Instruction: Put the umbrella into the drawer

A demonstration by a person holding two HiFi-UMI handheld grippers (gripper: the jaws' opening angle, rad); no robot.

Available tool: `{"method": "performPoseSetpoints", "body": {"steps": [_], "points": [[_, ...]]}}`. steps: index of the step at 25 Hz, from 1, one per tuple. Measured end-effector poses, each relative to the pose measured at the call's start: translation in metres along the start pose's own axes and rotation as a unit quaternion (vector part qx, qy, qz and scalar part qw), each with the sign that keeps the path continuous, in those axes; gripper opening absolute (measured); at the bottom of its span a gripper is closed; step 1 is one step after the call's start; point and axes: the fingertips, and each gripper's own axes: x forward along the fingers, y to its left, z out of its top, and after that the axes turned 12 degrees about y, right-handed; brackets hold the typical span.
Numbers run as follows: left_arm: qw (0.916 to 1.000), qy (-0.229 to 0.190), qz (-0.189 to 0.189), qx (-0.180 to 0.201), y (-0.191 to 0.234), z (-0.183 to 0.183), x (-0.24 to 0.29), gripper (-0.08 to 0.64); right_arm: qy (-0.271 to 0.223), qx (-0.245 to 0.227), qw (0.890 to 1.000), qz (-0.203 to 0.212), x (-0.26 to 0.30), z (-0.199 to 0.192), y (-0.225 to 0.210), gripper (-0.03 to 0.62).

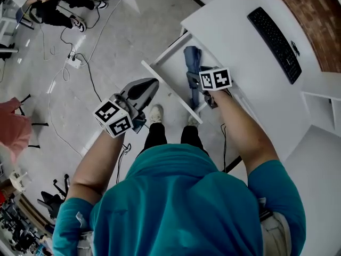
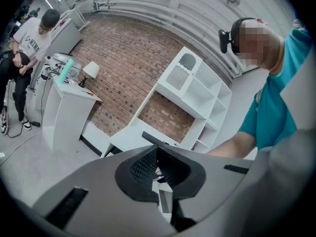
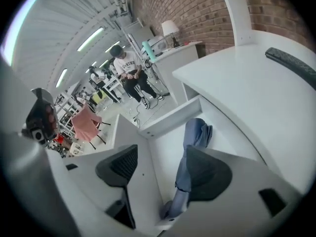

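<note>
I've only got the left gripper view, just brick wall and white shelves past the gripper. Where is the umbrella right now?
Observer: The umbrella lies inside the open drawer under the desk.
Operator: Is the right gripper holding it?
Observer: No. The right gripper is open, jaws wide apart, with the umbrella lying in front of them.
Operator: And where's my left gripper relative to that drawer?
Observer: The left gripper is outside the drawer, close to its front panel; I can't tell whether it touches.
</note>
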Motion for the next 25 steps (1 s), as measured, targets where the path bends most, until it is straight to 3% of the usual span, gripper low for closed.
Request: {"method": "performPoseSetpoints", "body": {"steps": [12, 20, 25], "points": [[0.9995, -0.013, 0.013, 0.025, -0.036, 0.038, -0.014, 0.005, -0.096, -0.035, 0.994, 0.048, -0.129, 0.009, 0.037, 0.282], [0.9982, -0.025, 0.011, 0.054, -0.066, 0.066, -0.016, 0.005, -0.178, -0.084, 0.977, 0.081, -0.219, 0.011, 0.066, 0.281], [0.9963, -0.038, 0.01, 0.076, -0.079, 0.089, -0.012, 0.005, -0.235, -0.132, 0.959, 0.088, -0.272, 0.018, 0.079, 0.274]]}}
